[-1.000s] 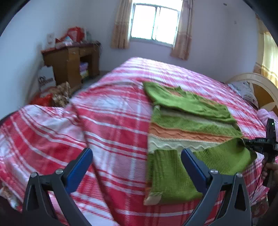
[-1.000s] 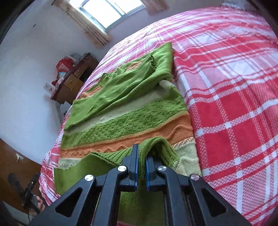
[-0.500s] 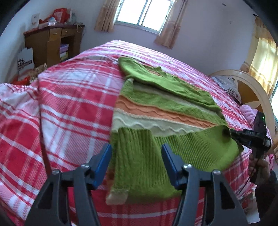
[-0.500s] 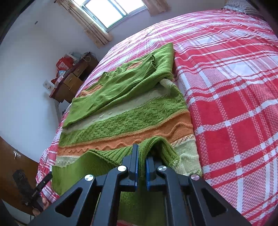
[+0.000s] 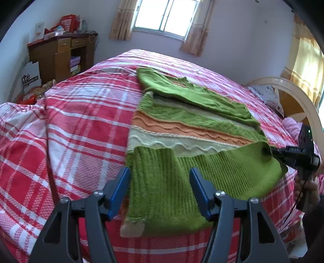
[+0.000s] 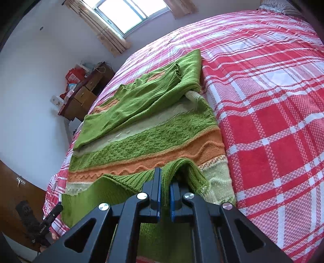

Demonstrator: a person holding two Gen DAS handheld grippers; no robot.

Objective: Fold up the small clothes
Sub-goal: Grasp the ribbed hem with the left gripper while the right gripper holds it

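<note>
Nearest, the left tongs (image 5: 160,188) are held open over the sweater's (image 5: 188,129) green hem, with nothing pinched. The right tongs (image 6: 165,190) are shut on the hem's right corner. The hem may be lifted crooked if only one corner is pulled. The sweater is spread flat on the checked bed (image 5: 81,121), its length pointing far, toward the window (image 5: 164,16).

Bed (image 5: 85,129) with red, pink and white plaid cover lies directly ahead. Wooden desk (image 5: 60,54) stands far left against the wall, cluttered on top. Curtained window (image 5: 164,16) beyond. Cream headboard (image 5: 299,101) at right.
</note>
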